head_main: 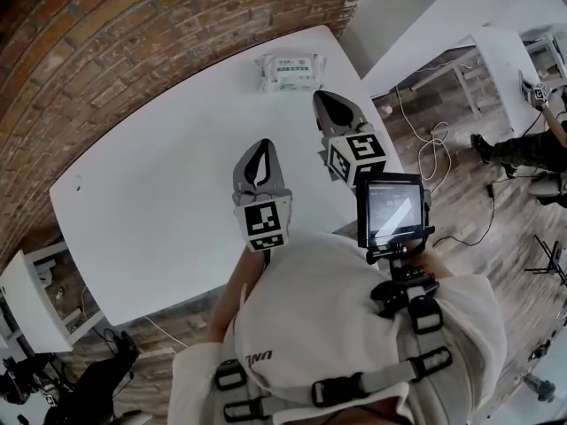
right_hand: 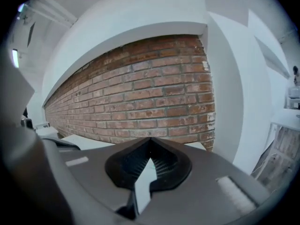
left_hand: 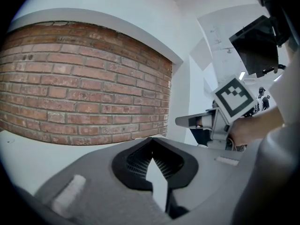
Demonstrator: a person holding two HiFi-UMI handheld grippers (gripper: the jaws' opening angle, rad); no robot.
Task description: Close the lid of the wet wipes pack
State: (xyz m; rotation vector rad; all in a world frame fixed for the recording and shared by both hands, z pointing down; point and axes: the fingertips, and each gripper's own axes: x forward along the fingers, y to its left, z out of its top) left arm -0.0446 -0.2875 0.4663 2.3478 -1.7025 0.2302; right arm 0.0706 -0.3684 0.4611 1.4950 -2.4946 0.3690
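Wet wipes pack (head_main: 288,71) on table (head_main: 159,193), far edge — both grippers nearer, brick wall (head_main: 133,34) behind.

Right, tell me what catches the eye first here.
A wet wipes pack lies alone at the far edge of the white table. The left tongs and right tongs hover shut and empty over the table, short of the pack; a brick wall runs behind.

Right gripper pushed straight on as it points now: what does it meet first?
Likely the red brick wall; the shut right gripper aims level over the white table, apparently passing above the white wet wipes pack.
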